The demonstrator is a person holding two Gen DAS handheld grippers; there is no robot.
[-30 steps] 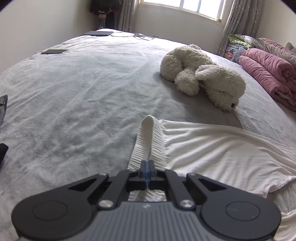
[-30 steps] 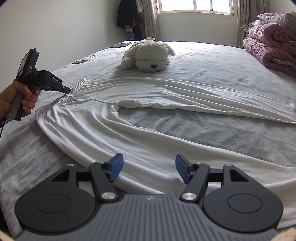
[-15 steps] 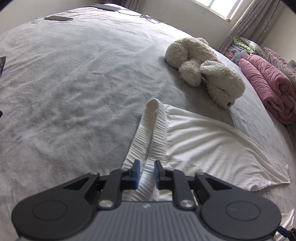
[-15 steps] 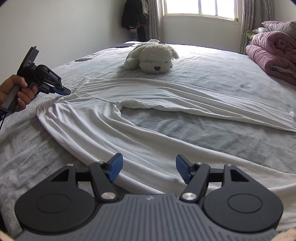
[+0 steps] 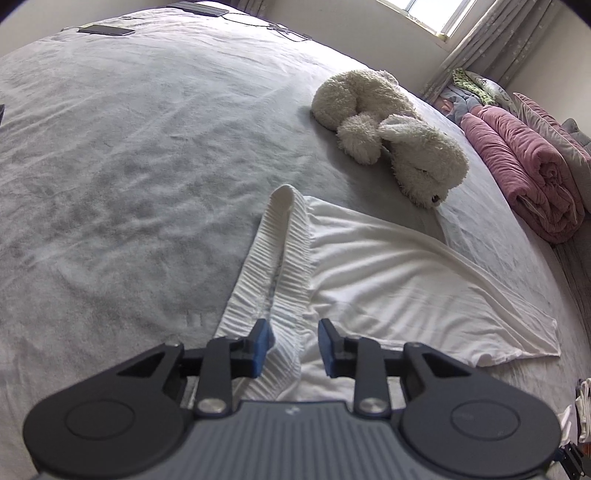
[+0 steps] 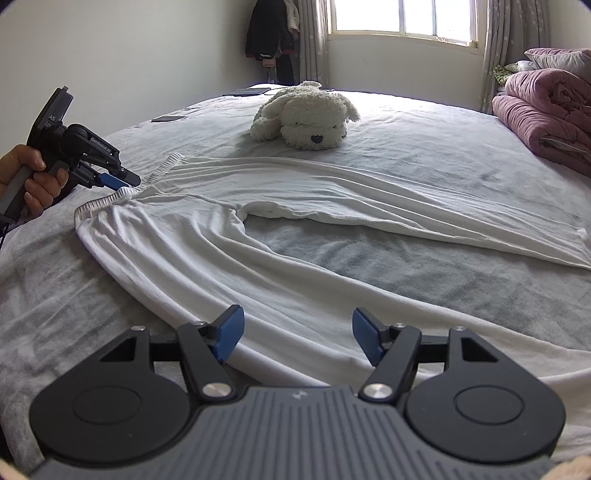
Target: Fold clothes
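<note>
White trousers (image 6: 295, 258) lie spread on the grey bed, legs fanned out to the right. In the left wrist view the ribbed elastic waistband (image 5: 284, 258) runs away from my left gripper (image 5: 294, 347). Its jaws are opening, with the waistband's near end loose between them and a gap at the right pad. The right wrist view shows the left gripper (image 6: 125, 181) at the waistband (image 6: 122, 194), held by a person's hand (image 6: 37, 181). My right gripper (image 6: 297, 334) stands open just above the near trouser leg, gripping nothing.
A white plush dog (image 6: 306, 118) lies beyond the trousers, mid-bed. Rolled pink quilts (image 6: 546, 114) are stacked along the right edge. Flat dark devices (image 5: 105, 30) and a cable rest at the far side of the grey sheet (image 5: 129, 147). Dark clothes (image 6: 269, 33) hang by the window.
The left jaws were shut on the waistband and have since parted, letting it go. The left view has tipped further down toward the bed. The right gripper has stayed put.
</note>
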